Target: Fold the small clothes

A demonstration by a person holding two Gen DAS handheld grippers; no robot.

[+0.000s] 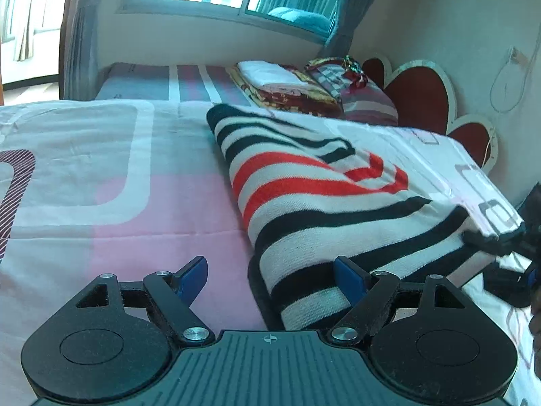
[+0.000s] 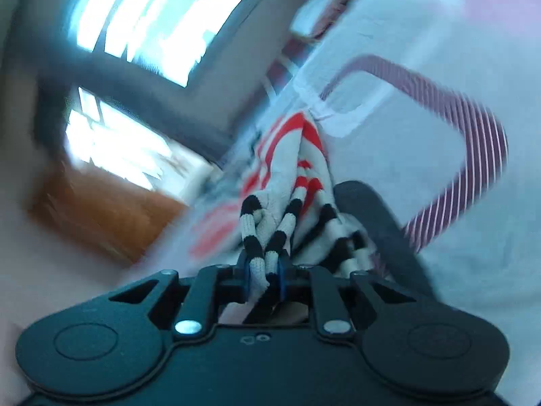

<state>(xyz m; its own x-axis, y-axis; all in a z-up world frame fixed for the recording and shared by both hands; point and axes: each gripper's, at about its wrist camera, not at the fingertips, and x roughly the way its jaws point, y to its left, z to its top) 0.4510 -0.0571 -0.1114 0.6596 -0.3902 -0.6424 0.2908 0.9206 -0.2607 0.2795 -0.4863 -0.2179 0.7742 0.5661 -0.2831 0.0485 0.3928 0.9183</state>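
— What is being gripped by the right gripper (image 2: 265, 275)?
— A bunched edge of the striped knit garment (image 1: 324, 199), jaws clamped on it.
— And the left gripper (image 1: 270, 279)?
— Being held wide apart, the garment lying just ahead, on the bedsheet (image 1: 101, 203).

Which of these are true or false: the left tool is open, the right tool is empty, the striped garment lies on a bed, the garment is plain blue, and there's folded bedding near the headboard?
1. The left tool is open. True.
2. The right tool is empty. False: it is shut on the striped garment.
3. The garment lies on a bed. True.
4. The garment is plain blue. False: white with black and red stripes.
5. Folded bedding sits near the headboard. True.
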